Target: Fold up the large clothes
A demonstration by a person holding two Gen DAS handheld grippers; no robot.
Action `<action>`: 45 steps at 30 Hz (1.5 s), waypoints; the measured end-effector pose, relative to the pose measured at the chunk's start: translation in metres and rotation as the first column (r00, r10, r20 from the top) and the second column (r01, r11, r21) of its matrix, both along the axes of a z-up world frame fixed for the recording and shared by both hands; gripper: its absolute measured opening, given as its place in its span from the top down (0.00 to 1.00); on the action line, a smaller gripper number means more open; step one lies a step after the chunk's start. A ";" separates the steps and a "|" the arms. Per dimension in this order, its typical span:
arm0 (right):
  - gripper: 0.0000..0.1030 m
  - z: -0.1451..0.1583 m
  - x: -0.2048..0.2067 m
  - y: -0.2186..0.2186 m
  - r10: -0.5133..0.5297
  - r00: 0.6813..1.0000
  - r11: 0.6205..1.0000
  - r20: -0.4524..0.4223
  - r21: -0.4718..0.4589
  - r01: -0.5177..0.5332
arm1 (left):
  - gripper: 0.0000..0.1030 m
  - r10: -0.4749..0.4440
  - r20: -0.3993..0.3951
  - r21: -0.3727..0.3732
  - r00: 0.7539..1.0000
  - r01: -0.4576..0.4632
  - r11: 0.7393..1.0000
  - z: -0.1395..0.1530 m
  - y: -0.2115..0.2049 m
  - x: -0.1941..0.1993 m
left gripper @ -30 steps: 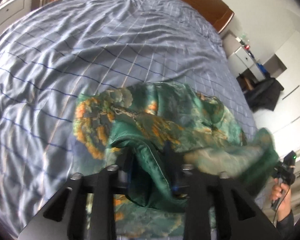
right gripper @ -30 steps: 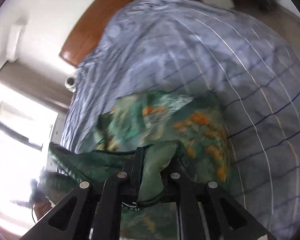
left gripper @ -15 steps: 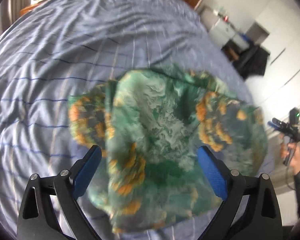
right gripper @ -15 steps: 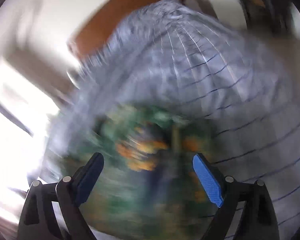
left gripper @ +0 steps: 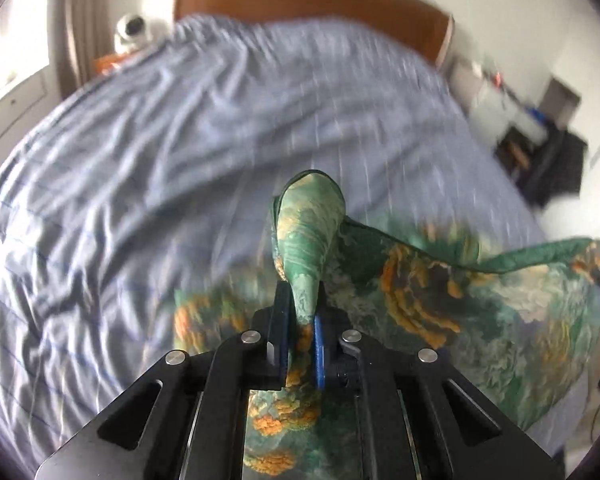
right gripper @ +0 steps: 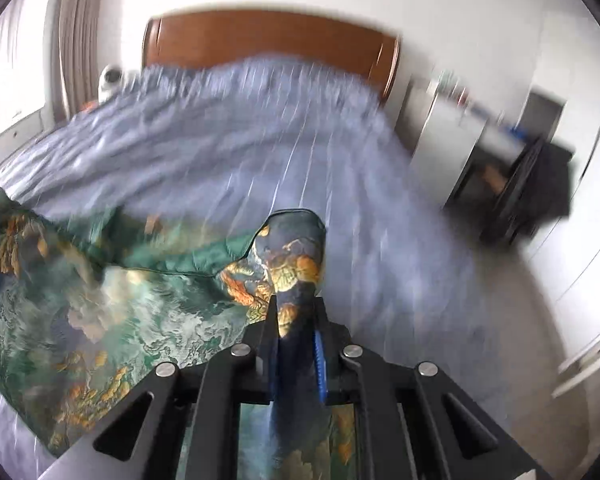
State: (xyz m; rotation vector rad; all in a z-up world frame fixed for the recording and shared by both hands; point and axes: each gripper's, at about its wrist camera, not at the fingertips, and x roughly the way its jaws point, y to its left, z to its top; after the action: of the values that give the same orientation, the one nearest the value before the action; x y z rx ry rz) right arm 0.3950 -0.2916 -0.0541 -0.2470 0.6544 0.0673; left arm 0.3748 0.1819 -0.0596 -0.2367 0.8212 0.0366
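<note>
Jaws that gaped half a second earlier had just closed: our left gripper (left gripper: pixel 305 312) and right gripper (right gripper: pixel 298 320) pinched the green printed garment (left gripper: pixel 480 300), its edge stretched toward three o'clock over the blue bedsheet (left gripper: pixel 180 140), so folding could resume.

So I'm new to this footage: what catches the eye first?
The green garment with orange floral print, stretched above the bed between both tools. The left tool has just pinched one bunched edge; the right tool has just pinched another. Behind lies the rumpled blue checked bedspread, with a wooden headboard beyond.
</note>
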 end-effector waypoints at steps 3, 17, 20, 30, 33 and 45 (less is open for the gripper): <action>0.87 0.020 0.019 0.008 -0.041 0.992 0.999 0.117 -0.012 0.043 | 0.92 0.054 0.092 0.071 0.994 -0.061 0.996 0.002 -0.006 0.018; 0.85 -0.144 0.086 0.008 -0.087 0.993 0.995 -0.084 -0.058 0.082 | 0.86 0.097 0.066 0.163 0.993 -0.107 0.981 -0.134 -0.011 0.025; 0.84 -0.149 0.088 0.000 -0.087 0.992 0.996 -0.094 -0.007 0.087 | 0.86 0.097 0.078 0.136 0.992 -0.107 0.985 -0.136 -0.011 0.023; 0.84 -0.158 0.102 0.001 -0.085 0.992 0.996 -0.098 0.031 0.089 | 0.85 0.094 0.100 0.081 0.991 -0.102 0.991 -0.138 -0.006 0.021; 0.83 -0.158 0.103 -0.002 -0.082 0.991 0.995 -0.101 0.046 0.087 | 0.84 0.095 0.102 0.080 0.990 -0.104 0.991 -0.137 -0.006 0.021; 0.83 -0.158 0.104 -0.005 -0.078 0.991 0.994 -0.106 0.072 0.086 | 0.82 0.094 0.106 0.070 0.990 -0.102 0.992 -0.138 -0.005 0.021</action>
State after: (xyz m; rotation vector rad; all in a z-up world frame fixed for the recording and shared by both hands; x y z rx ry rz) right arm 0.4989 -0.2967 -0.2123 -0.1430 0.7626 0.0262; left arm 0.3963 0.1774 -0.1973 -0.2060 0.7045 0.1465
